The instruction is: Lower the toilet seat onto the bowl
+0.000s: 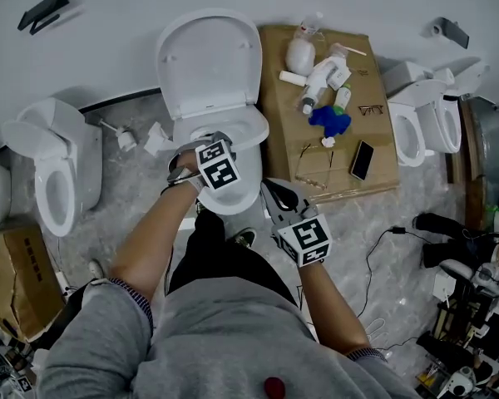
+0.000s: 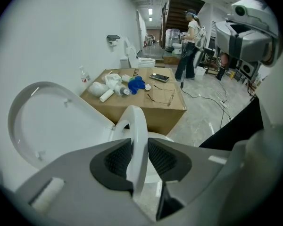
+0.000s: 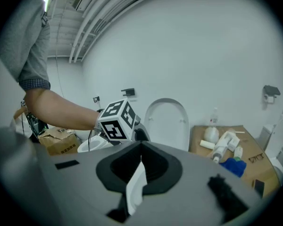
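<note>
The toilet seat was not down yet. It stood up on its edge, part way between the open lid behind it and the bowl below it. Far on the left stood another toilet, well away, and I did not need it. My left tongs were clamped on the front rim of the seat, one dark pad on each side. I think I held it there so the seat could come down slowly and not bang. My right tongs hung a little to the right, near the bowl but not touching the seat. Their jaws were squeezed together on a thin white strip, and I could not tell what it was. One hand seemed enough for this job. On the right, a cardboard box with bottles and glasses on it sat just beside the toilet, out of the seat's way.
</note>
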The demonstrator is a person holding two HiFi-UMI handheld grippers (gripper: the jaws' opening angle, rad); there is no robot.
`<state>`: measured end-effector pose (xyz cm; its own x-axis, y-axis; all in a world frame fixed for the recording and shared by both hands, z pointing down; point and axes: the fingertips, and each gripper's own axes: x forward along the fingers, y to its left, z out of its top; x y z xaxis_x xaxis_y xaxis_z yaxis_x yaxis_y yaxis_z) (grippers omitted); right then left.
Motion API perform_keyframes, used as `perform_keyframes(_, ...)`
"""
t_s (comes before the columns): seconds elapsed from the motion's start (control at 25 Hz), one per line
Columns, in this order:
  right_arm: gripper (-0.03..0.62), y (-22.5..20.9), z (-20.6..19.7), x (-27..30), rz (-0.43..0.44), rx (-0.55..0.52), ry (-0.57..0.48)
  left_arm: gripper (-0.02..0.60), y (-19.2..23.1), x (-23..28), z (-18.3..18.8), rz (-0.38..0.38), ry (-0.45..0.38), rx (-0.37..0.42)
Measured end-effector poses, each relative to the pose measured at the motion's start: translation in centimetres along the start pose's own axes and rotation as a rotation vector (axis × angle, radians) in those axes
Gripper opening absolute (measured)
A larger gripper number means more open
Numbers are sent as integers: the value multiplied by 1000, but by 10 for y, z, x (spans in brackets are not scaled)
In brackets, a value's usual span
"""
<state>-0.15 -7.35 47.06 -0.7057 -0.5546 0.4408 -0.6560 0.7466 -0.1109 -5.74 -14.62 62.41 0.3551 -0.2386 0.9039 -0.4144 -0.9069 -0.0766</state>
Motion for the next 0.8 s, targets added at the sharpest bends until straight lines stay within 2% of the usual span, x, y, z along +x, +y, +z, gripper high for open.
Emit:
perform_keyframes(0.48, 14, 8, -36, -7, 24, 23, 13, 126, -42, 19, -12, -23, -17, -37)
perform_keyframes(0.8, 14, 9, -68, -8, 27, 66, 26, 130, -76, 37, -23, -75, -36, -82)
